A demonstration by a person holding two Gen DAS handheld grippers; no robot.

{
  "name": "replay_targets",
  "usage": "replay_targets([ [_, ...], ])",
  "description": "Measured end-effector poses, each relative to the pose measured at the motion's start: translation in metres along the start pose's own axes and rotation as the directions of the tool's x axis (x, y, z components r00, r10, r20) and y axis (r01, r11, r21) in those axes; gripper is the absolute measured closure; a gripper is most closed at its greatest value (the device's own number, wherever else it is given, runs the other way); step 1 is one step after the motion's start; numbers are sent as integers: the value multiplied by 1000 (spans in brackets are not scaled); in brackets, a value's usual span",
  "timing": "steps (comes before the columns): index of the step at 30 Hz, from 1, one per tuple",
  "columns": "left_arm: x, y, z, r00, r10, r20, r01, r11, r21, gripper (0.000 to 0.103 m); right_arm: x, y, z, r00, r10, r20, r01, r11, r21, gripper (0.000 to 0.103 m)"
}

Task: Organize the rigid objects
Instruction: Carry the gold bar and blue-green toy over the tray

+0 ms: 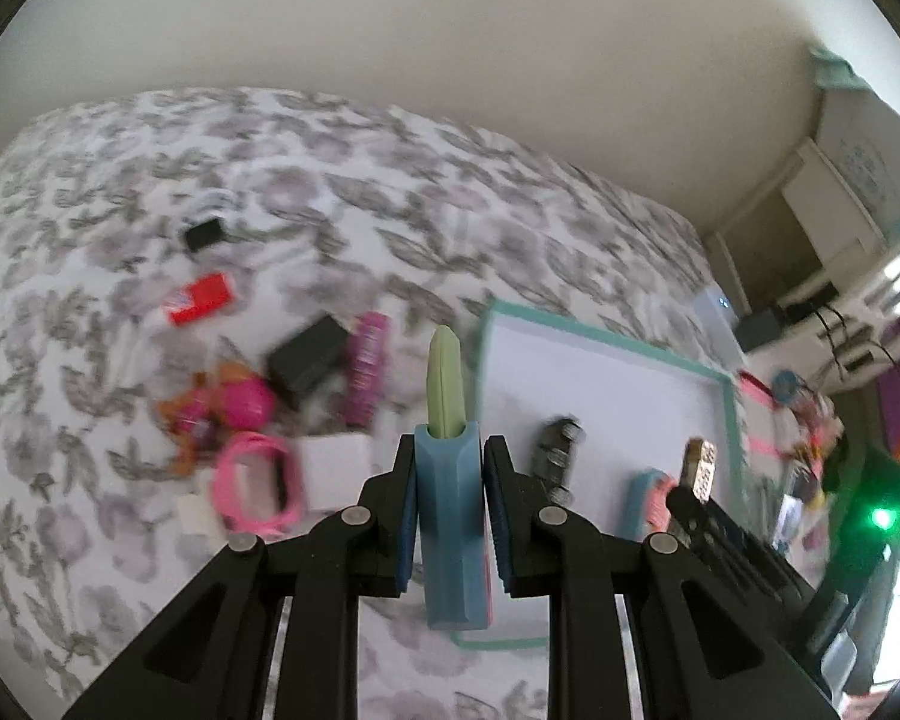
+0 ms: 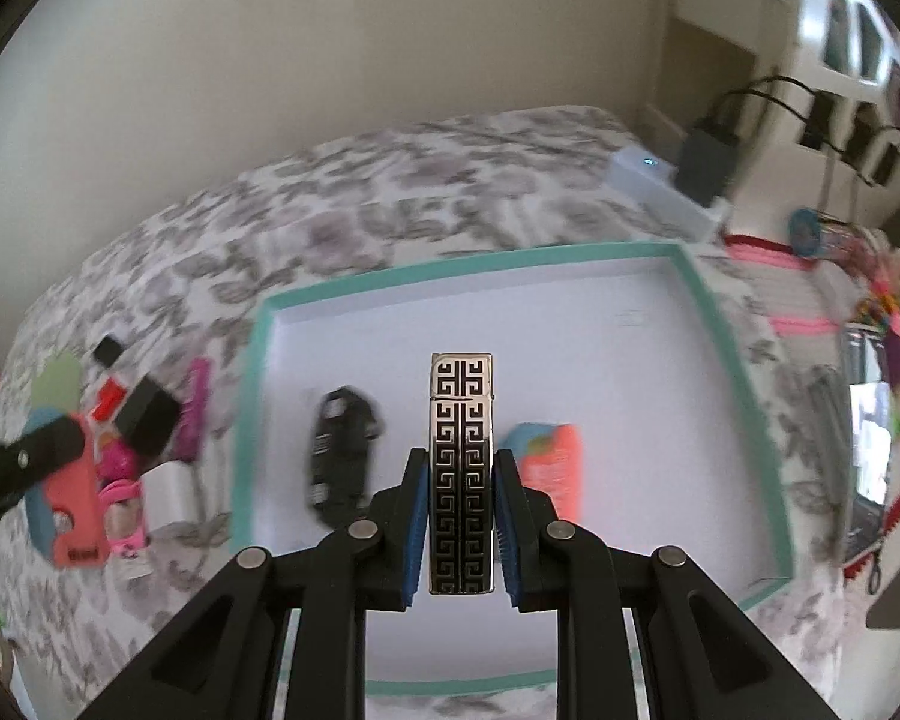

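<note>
the teal-edged tray (image 2: 729, 372) lies on the bed (image 2: 390, 198), and two things are already in it: a black toy car (image 2: 342, 450) and an orange and blue block (image 2: 549, 468). the tidying looks partly done. more things wait outside the tray on the flowery bed cover: a red box (image 1: 201, 298), a small black box (image 1: 205, 233), a bigger black box (image 1: 309, 354), a purple comb (image 1: 366, 369), a pink ball toy (image 1: 243, 402) and a pink band (image 1: 258, 483). those are left to move, i think.

the right hand-held gripper (image 2: 461, 516) is clenched on a silver lighter with a black maze pattern (image 2: 461, 468). the lighter stands up straight between the blue pads and sticks out past them. it hangs over the white floor of the tray, between the car and the block.

the left hand-held gripper (image 1: 450, 510) is clenched on a blue holder (image 1: 453, 516) with a green pointed piece (image 1: 444, 384) poking out of its top. it is over the tray's near left corner, with the pile of loose things just off to the left.

both held things look ready to go down into the tray.
</note>
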State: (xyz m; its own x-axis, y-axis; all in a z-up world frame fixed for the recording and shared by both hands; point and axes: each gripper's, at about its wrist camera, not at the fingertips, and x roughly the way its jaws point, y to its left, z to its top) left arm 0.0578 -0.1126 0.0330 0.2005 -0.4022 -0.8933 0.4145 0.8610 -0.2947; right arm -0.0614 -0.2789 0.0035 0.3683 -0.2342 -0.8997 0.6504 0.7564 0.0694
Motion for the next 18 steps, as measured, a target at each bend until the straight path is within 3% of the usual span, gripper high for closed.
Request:
replay_targets([
  [11, 33, -58, -25, 988, -65, -141, 81, 990, 117, 81, 6, -69, 2, 987, -160, -21, 161, 975, 150, 81],
  [18, 55, -80, -43, 977, -42, -209, 80, 981, 175, 81, 15, -82, -4, 985, -156, -68, 165, 972, 166, 81],
])
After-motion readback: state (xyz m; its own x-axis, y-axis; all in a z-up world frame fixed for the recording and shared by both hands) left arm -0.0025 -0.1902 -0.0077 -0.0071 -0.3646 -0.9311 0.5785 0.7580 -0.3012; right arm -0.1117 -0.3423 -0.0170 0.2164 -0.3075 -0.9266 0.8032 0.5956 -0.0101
